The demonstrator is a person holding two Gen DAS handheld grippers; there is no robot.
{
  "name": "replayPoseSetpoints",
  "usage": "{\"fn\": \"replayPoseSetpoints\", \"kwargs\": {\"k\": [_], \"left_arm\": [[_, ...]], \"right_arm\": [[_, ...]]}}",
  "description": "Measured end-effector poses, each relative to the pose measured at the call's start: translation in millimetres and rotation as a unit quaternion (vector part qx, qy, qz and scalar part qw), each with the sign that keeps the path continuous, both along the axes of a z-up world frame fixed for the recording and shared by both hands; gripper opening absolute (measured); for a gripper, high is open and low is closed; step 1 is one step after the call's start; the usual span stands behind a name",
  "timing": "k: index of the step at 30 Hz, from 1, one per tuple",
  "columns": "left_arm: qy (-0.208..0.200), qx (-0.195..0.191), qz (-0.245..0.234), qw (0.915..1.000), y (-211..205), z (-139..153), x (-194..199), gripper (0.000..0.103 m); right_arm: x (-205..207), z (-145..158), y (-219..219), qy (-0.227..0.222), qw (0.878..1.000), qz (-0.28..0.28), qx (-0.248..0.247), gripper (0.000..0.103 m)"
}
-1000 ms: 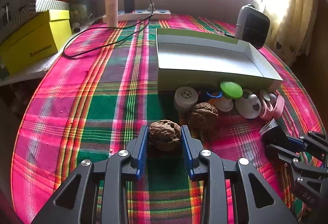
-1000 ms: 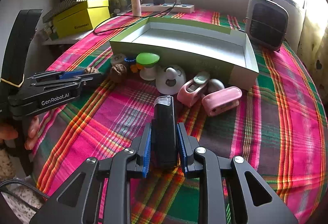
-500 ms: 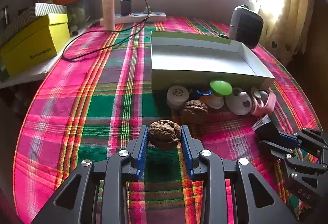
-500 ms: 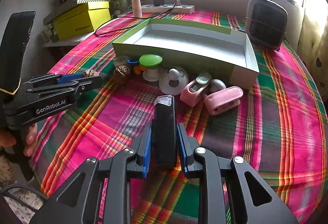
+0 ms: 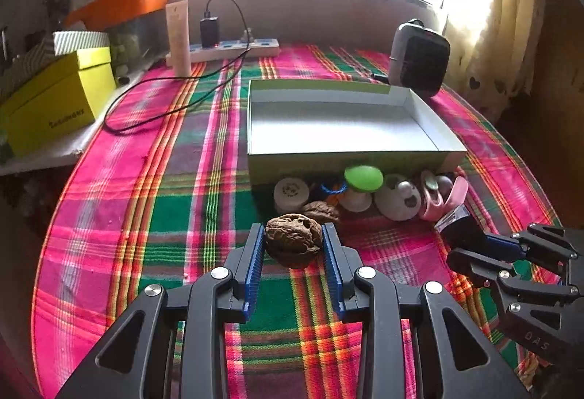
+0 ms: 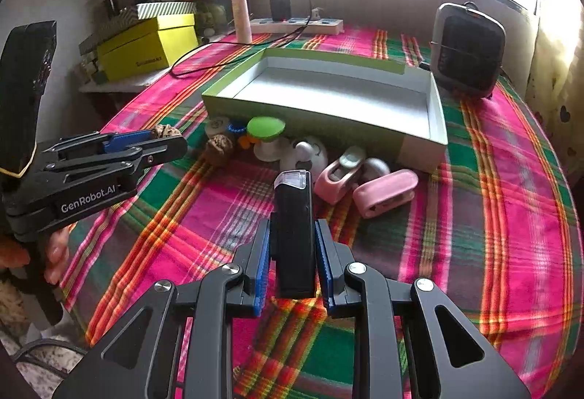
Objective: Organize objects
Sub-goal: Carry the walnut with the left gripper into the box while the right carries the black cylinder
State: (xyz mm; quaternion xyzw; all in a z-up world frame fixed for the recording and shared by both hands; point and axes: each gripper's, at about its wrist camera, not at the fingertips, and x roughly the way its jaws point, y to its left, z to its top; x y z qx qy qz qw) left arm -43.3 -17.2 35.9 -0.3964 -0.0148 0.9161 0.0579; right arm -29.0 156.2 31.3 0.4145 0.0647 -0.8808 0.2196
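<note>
Clamping a walnut (image 5: 294, 245) between its blue pads, the left gripper (image 5: 293, 253) holds it above the cloth, short of the green box (image 5: 350, 163). The right gripper (image 6: 292, 254) is closed on a black lighter-like block (image 6: 294, 234), also short of the box. The box looks empty; a second walnut (image 5: 321, 211), green-capped toy (image 5: 361, 185) and pink clips (image 6: 383, 192) lie along its near wall, so sorting has barely begun.

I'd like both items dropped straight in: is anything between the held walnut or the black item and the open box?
Only the box's near wall, with small things lined up against it. The walnut and black item must rise over these; the box floor looks bare.
</note>
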Motion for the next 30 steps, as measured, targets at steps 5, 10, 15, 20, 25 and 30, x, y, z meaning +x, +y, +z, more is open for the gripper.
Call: {"fn": "replayPoseSetpoints", "kwargs": {"k": [5, 10, 15, 20, 25, 30], "left_arm": [[0.007, 0.0, -0.004, 1.0, 4, 6, -5, 0.029], [0.009, 0.003, -0.014, 0.9999, 8, 11, -14, 0.029], [0.013, 0.002, -0.018, 0.9997, 12, 15, -24, 0.029], [0.014, 0.005, -0.023, 0.9996, 15, 19, -40, 0.029], [0.011, 0.007, -0.026, 0.9996, 17, 19, -57, 0.029], [0.005, 0.012, -0.027, 0.9995, 19, 18, -78, 0.029]], "right_arm": [[-5, 8, 4, 0.006, 1.0, -0.006, -0.004, 0.024], [-14, 15, 7, 0.009, 1.0, -0.013, -0.009, 0.024], [-26, 21, 9, 0.012, 1.0, -0.017, -0.01, 0.024], [-43, 26, 11, 0.014, 1.0, -0.019, -0.009, 0.024], [-64, 27, 13, 0.011, 1.0, -0.026, -0.008, 0.024], [-83, 29, 14, 0.01, 0.999, -0.033, -0.007, 0.024]]}}
